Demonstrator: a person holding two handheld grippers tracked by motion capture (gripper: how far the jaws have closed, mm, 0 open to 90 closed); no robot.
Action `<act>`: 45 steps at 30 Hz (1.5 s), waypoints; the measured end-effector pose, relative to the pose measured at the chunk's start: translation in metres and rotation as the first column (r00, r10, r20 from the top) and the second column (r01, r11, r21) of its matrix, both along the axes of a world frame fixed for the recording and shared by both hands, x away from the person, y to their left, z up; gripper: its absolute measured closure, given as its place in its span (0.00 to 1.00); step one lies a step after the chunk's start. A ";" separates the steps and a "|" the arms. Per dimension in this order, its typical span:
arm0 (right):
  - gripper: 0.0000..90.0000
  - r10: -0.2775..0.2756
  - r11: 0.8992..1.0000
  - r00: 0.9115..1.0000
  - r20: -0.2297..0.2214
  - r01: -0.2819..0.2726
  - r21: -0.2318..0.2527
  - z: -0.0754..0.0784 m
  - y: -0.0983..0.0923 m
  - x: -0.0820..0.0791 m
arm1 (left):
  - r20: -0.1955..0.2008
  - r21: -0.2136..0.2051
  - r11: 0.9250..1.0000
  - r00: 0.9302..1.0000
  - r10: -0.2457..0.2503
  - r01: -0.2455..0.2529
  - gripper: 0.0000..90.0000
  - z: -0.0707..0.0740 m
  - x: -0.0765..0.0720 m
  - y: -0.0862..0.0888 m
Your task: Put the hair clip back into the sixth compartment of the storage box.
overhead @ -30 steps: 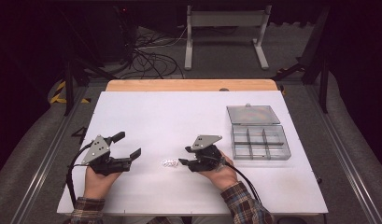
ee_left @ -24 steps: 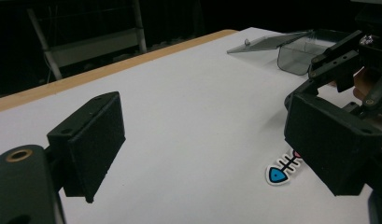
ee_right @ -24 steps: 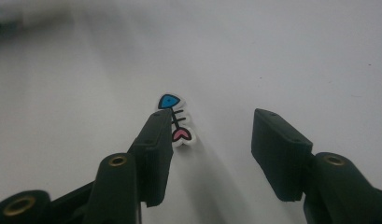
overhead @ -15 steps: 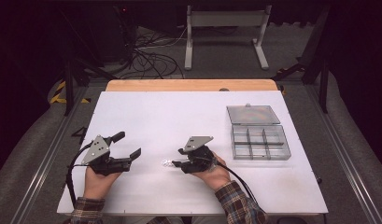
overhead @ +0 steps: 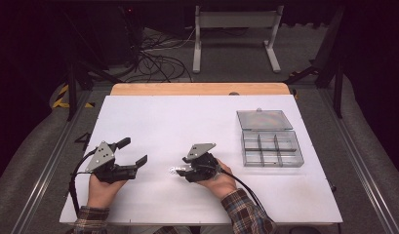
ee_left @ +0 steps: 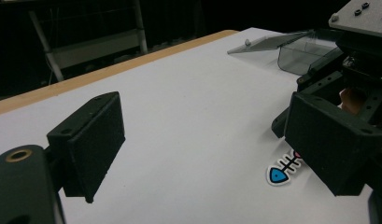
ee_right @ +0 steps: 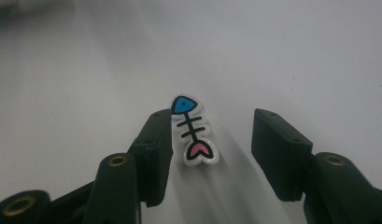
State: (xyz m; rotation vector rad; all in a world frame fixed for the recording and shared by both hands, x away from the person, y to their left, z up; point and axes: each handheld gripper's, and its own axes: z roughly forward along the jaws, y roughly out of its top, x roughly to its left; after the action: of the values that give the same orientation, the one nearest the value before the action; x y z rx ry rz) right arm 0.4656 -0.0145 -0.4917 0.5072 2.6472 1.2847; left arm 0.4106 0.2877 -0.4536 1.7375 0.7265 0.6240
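Fishbone sticker (blue head, pink tail), flat, between right claw jaws

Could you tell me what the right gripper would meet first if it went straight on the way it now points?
Most likely the fish-bone sticker: it lies flat on the white table between the right gripper's open jaws, near the left one. Being flat, the jaws might pass over it.

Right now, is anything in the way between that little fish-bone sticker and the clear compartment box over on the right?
Nothing visible. The fish-bone sticker lies flat on the white table between the open jaws of the right hand-held gripper. From there to the open compartment box, the high view shows bare tabletop apart from the gripper and the hand holding it.
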 end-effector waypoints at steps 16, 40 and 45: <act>0.73 0.012 0.999 1.000 0.004 -0.012 -0.053 -0.003 0.003 -0.003 | -0.003 -0.001 1.000 1.000 0.003 -0.003 0.14 0.000 0.000 0.000; 0.82 -0.004 1.000 0.999 0.050 0.005 -0.008 0.006 -0.004 -0.006 | -0.001 0.001 1.000 1.000 0.004 -0.004 0.14 0.000 0.000 0.000; 0.82 -0.025 1.000 0.997 0.067 0.025 0.011 0.010 -0.010 -0.007 | -0.001 0.003 1.000 1.000 0.002 -0.002 0.14 0.000 0.000 -0.001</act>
State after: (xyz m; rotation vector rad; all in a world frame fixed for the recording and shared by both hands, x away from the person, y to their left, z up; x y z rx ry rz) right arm 0.4589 -0.0249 -0.4815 0.4879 2.5724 1.2858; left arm 0.4104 0.2871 -0.4539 1.7402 0.7286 0.6264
